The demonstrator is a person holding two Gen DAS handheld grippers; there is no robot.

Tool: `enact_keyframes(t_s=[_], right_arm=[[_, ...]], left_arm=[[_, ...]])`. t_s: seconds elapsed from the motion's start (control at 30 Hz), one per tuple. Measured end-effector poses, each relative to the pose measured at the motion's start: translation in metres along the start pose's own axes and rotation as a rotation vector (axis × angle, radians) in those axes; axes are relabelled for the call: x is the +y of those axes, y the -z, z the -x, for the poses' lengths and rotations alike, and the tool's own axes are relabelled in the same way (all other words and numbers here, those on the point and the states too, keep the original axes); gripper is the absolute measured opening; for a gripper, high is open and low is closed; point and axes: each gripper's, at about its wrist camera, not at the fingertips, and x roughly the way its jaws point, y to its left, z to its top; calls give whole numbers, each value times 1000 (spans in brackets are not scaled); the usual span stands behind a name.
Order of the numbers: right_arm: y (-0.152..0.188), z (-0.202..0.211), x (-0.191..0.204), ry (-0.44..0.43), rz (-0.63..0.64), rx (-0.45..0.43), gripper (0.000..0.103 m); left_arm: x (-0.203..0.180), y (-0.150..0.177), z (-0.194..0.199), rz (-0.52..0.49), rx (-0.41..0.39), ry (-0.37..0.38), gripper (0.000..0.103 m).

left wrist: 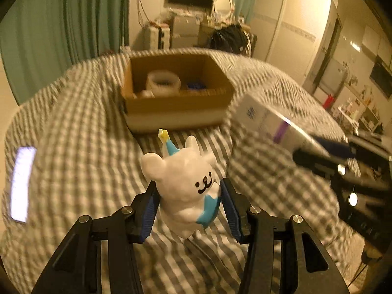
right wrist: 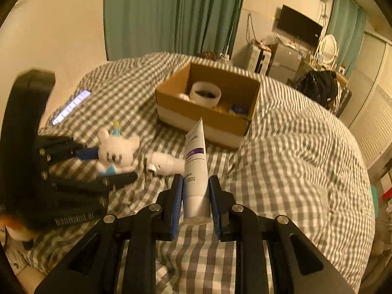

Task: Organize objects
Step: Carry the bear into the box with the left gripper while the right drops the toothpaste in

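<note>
The left claw (left wrist: pixel 188 196) grips one white bear figurine (left wrist: pixel 186 183), held upright above the bed (left wrist: pixel 73 134); the single cardboard box (left wrist: pixel 176 103) lies straight ahead, nearer this hand. One white bottle (right wrist: pixel 164 163) lies on the bed between the claws. The right claw (right wrist: pixel 196 196) clamps one cream tube (right wrist: pixel 196 169), long axis pointing toward the box, crimped end forward.

Each black claw (left wrist: pixel 188 210) (right wrist: pixel 195 199) has blue pads and silver screws.
</note>
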Motion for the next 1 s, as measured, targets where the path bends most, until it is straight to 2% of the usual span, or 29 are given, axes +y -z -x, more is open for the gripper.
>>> enact_keyframes(t_s=[0.23, 0.43, 0.77, 1.0], right_arm=[[-33, 16, -1, 19, 30, -77, 21], [-74, 14, -13, 34, 47, -136, 21], [-141, -32, -38, 31, 38, -177, 21], [-169, -93, -67, 14, 11, -147, 21]], left_arm=[[14, -45, 24, -13, -104, -56, 50], [16, -87, 12, -39, -161, -103, 50], [29, -150, -42, -53, -183, -146, 50], [45, -185, -109, -40, -146, -168, 50]])
